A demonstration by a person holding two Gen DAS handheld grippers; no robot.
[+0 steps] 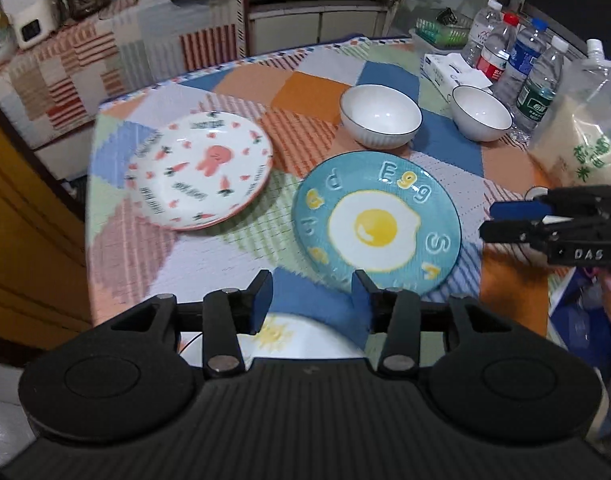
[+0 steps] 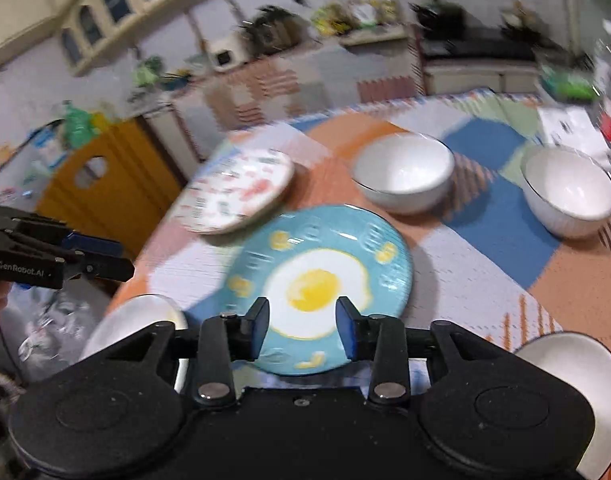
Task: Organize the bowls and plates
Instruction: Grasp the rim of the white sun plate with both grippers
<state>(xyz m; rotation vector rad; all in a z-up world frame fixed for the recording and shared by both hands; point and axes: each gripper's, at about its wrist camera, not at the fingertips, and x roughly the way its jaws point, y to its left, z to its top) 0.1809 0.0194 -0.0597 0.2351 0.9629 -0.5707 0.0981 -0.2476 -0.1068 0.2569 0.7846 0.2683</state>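
A blue fried-egg plate (image 1: pixel 377 222) (image 2: pixel 319 286) lies at the table's middle. A white carrot-and-rabbit plate (image 1: pixel 201 170) (image 2: pixel 235 190) lies to its left. Two white bowls (image 1: pixel 380 115) (image 1: pixel 481 113) stand behind; they also show in the right wrist view (image 2: pixel 403 174) (image 2: pixel 567 192). A white plate with a sun print (image 1: pixel 273 338) (image 2: pixel 135 322) lies at the near edge under my left gripper (image 1: pixel 311 300), which is open and empty. My right gripper (image 2: pixel 302 328) is open and empty, hovering over the egg plate's near rim. Another white bowl (image 2: pixel 577 364) sits at the near right.
Several water bottles (image 1: pixel 517 56), a tissue pack (image 1: pixel 451 72) and a clear bag (image 1: pixel 585 128) crowd the table's back right. A patchwork cloth (image 1: pixel 233 248) covers the table. A yellow cabinet (image 1: pixel 21 216) stands left of the table.
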